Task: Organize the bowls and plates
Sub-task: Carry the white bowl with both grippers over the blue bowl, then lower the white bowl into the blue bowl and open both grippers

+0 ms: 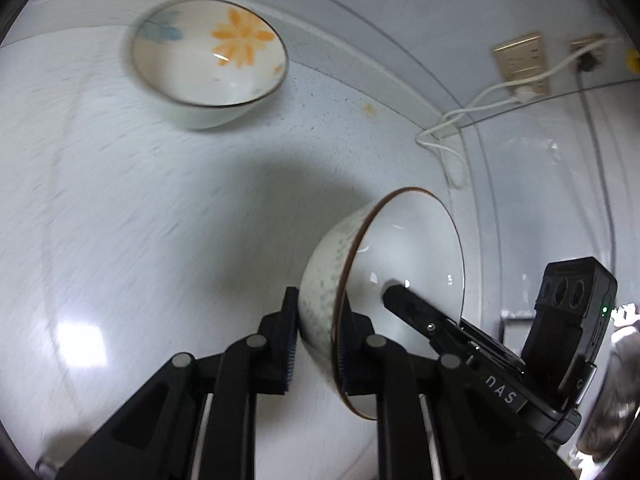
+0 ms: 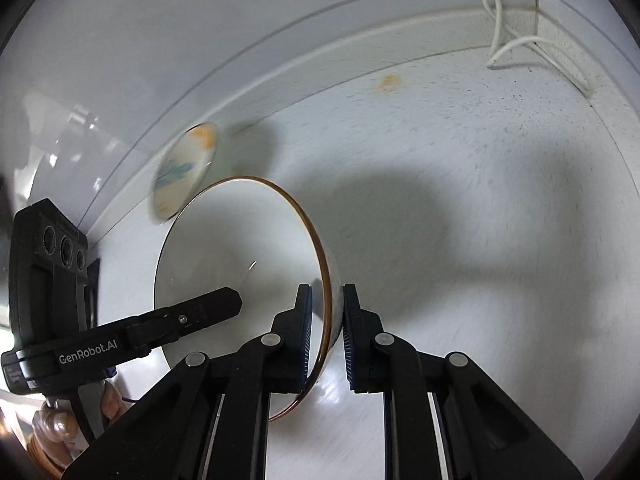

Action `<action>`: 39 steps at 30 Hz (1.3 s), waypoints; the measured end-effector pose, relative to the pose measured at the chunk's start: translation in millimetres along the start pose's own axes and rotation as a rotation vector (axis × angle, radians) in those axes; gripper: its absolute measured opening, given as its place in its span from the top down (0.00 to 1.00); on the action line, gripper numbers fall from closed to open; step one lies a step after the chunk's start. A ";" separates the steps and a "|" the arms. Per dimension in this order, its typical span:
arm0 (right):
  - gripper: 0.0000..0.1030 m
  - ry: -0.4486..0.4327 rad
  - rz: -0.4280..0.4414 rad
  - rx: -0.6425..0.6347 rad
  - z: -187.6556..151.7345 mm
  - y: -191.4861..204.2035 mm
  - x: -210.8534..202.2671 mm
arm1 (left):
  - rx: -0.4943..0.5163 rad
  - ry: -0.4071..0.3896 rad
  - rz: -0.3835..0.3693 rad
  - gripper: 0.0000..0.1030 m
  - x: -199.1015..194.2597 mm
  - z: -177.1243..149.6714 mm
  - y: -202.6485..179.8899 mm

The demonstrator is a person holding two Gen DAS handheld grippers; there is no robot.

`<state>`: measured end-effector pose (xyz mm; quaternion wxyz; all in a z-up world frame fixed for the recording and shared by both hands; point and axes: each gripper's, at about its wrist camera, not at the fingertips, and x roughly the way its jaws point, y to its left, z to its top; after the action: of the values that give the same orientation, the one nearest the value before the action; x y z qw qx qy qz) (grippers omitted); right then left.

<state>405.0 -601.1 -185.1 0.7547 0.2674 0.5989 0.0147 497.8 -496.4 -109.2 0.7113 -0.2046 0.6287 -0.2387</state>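
Note:
A white bowl [image 1: 400,264] with a brown rim hangs tilted above the white counter, held from both sides. My left gripper [image 1: 318,300] is shut on its speckled left wall, one pad outside and one inside. In the left wrist view a finger [image 1: 412,304] of the right gripper reaches into the bowl from the right. In the right wrist view my right gripper [image 2: 326,308] is shut on the same bowl [image 2: 232,248] at its right wall, while the left gripper's finger [image 2: 208,308] lies inside it. A second bowl [image 1: 208,52] with orange and blue flowers stands on the counter farther back, also seen blurred as a floral bowl [image 2: 184,172].
The speckled white counter [image 1: 160,240] ends at a raised back ledge against the wall. A white cable [image 1: 480,108] runs down from wall sockets [image 1: 520,64] onto the ledge. A person's hand [image 2: 52,428] grips the left gripper's handle. Something shiny sits at the right edge [image 1: 616,380].

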 end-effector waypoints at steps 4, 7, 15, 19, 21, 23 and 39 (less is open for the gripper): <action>0.87 -0.015 0.014 -0.037 -33.9 40.9 -22.7 | 0.001 -0.015 -0.008 0.85 -48.5 -31.5 14.8; 0.87 -0.021 0.025 -0.068 -57.3 69.9 -38.5 | -0.004 -0.019 -0.013 0.85 -84.9 -55.9 30.7; 0.86 -0.027 0.081 -0.136 -131.6 147.5 -64.8 | 0.007 -0.043 -0.031 0.83 -184.4 -132.8 87.6; 0.86 0.009 0.091 -0.166 -168.1 174.5 -58.4 | 0.010 -0.015 -0.014 0.83 -194.8 -161.5 112.3; 0.86 0.033 0.100 -0.165 -179.6 180.5 -44.1 | -0.007 0.011 -0.008 0.83 -190.5 -173.6 130.1; 0.85 0.064 0.112 -0.161 -194.3 183.5 -32.9 | -0.032 0.034 0.001 0.83 -183.3 -182.1 146.1; 0.85 0.242 0.091 -0.123 -231.9 173.3 53.6 | -0.043 0.094 0.129 0.84 -129.5 -200.6 192.5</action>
<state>260.4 -344.8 -192.6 0.6905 0.2438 0.6707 0.1176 302.4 -262.9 -145.1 0.6904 -0.1674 0.6781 -0.1882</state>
